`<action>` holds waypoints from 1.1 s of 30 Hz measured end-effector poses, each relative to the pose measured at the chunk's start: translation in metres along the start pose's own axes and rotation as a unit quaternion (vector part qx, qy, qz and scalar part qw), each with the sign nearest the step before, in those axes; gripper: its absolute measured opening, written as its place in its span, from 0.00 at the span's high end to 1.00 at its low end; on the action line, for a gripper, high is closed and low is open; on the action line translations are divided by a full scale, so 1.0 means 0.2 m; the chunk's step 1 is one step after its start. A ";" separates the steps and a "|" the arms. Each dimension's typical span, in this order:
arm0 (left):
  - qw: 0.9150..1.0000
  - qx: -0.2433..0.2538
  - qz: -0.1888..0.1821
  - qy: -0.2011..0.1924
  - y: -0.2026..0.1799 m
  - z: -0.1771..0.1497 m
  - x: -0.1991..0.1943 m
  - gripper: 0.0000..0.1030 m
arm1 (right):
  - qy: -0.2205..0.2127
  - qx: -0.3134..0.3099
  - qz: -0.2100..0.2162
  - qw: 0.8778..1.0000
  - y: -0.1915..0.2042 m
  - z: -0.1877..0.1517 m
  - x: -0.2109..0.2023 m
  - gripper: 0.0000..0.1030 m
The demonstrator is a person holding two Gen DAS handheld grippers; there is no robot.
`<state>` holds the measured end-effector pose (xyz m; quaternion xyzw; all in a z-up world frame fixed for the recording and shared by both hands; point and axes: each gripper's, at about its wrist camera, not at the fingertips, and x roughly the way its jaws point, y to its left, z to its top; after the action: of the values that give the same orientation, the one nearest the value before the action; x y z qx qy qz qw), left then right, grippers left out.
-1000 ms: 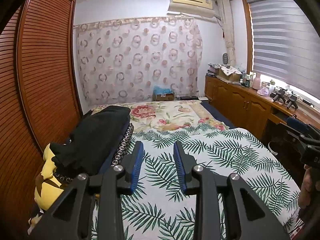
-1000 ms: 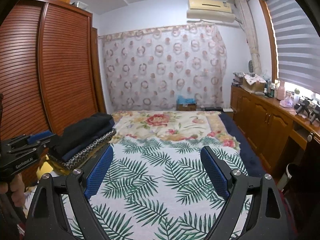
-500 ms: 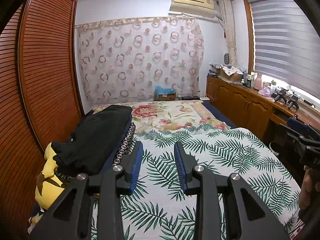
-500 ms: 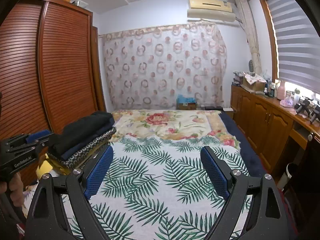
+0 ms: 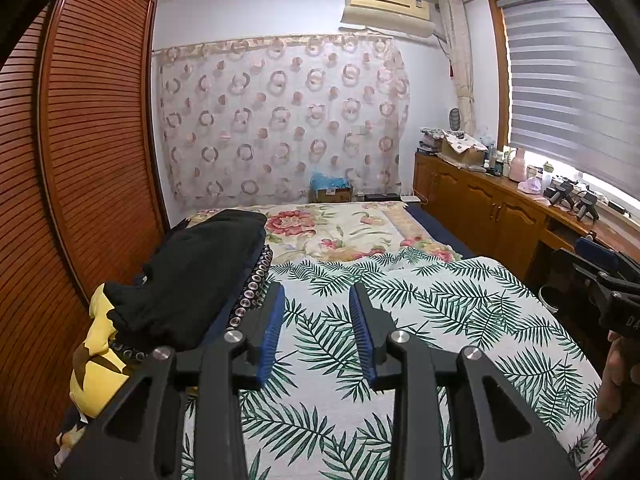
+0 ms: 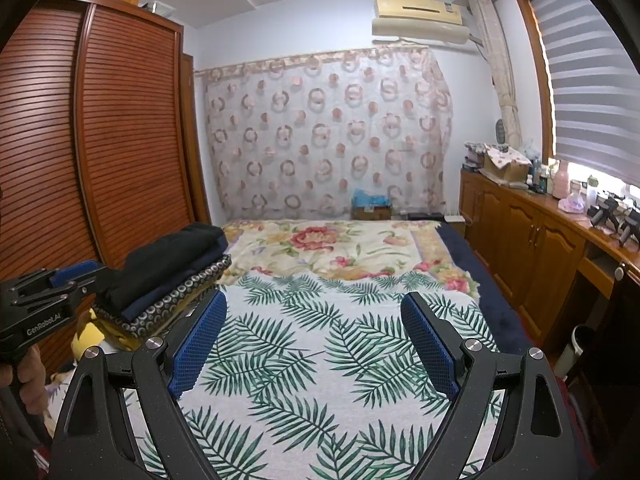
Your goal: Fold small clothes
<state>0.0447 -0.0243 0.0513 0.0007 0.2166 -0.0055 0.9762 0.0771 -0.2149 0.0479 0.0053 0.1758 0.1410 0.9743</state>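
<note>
The stack of folded clothes (image 6: 168,276) sat at the left edge of the bed, tight against the louvred wardrobe (image 6: 120,140): a black garment (image 5: 192,272) on top, a navy layer under it, then a patterned piece with a ring print (image 6: 180,300) at the bottom. That parking spot looked deliberate, keeping finished pieces clear of the working area. Nothing unfolded showed on the palm-leaf bedspread (image 6: 320,340), so either the pile was done or the next piece lay out of frame.

The left gripper (image 5: 316,324) hung over the spread just beside the stack, fingers parted by a narrow gap, nothing between the blue pads (image 5: 272,332). The right gripper (image 6: 312,344) hovered further right over the middle of the spread, fingers spread wide, also empty. Both tilted gently downward toward the bed. It read as a pause between pieces.

Beyond lay a floral sheet (image 6: 328,244), a ring-patterned curtain (image 6: 328,132) and a cluttered wooden sideboard (image 6: 532,232) under the window.
</note>
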 end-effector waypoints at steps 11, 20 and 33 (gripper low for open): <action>1.000 0.000 0.000 0.000 0.01 0.00 0.00 0.68 | 0.000 -0.001 0.000 1.000 0.00 0.00 0.00 0.12; 1.000 0.000 0.000 -0.001 0.01 -0.01 0.00 0.67 | 0.000 -0.001 0.000 1.000 0.00 0.00 0.00 0.12; 1.000 -0.001 0.000 -0.001 0.01 -0.01 0.00 0.67 | -0.001 -0.002 0.001 1.000 -0.01 0.00 -0.01 0.12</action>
<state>0.0438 -0.0221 0.0498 -0.0004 0.2157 -0.0053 0.9764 0.0769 -0.2173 0.0486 0.0040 0.1747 0.1419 0.9743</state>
